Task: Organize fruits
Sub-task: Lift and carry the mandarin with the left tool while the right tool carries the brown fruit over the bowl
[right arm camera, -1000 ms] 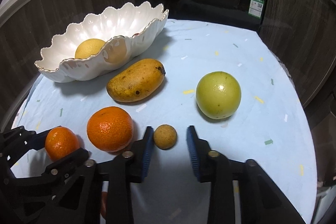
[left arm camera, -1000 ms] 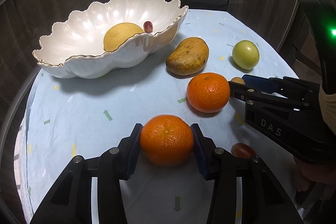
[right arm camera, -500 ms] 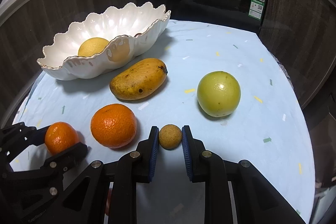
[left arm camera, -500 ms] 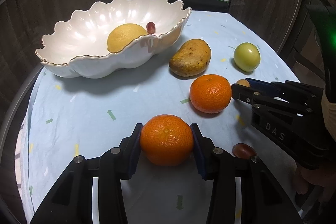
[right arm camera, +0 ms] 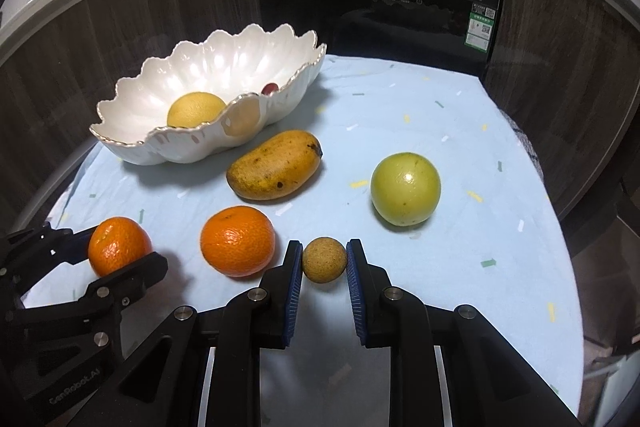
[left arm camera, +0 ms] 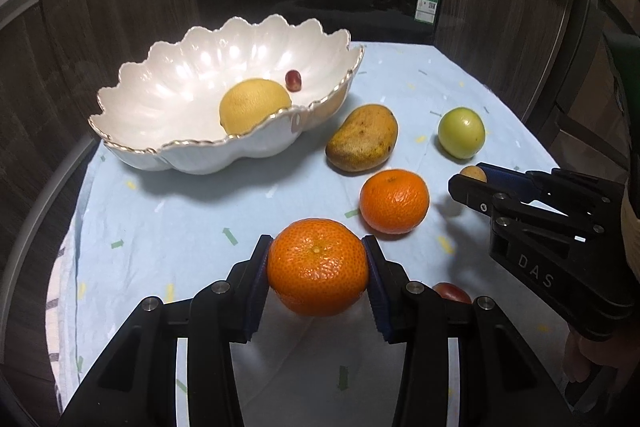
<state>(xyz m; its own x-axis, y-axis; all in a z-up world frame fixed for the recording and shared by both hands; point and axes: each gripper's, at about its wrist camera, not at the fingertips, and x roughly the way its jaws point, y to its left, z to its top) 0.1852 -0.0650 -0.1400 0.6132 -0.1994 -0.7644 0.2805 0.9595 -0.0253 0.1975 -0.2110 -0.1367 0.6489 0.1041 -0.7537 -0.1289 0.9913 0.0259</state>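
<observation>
Near the front edge of the pale blue cloth-covered round table (right arm camera: pixel 460 131), both grippers have fruit between the pads. The left gripper (left arm camera: pixel 318 273) is closed on a round orange mandarin (left arm camera: pixel 318 267), w/ both blue pads pressed against its sides, and it looks slightly lifted off the cloth. The right gripper (right arm camera: pixel 324 263) is almost fully closed on a small round brown longan-like fruit (right arm camera: pixel 324 259); its jaws have just been closing and the pads now touch the fruit on both sides. For doing this step well, I judge that both fruits need to be carried up and over the scalloped white ceramic bowl w/ gold rim (left arm camera: pixel 132 147), high enough to clear the rim, then lowered inside before letting go, not dropped. The small fruit is round and can slip, so the squeeze must be kept steady; the mandarin is soft, so no extra pressure. The bowl already holds a yellow round citrus fruit (left arm camera: pixel 252 103) and a small red grape (left arm camera: pixel 293 80), so put the new ones beside them. On the way stand a second orange mandarin (right arm camera: pixel 238 241) and a yellow-brown spotted mango (right arm camera: pixel 276 165), approx. between the right gripper and the bowl; a round green apple-like fruit (right arm camera: pixel 406 189) is well apart at the right. A small dark red fruit (left arm camera: pixel 452 293) lies just beside the left gripper, partly hidden.
</observation>
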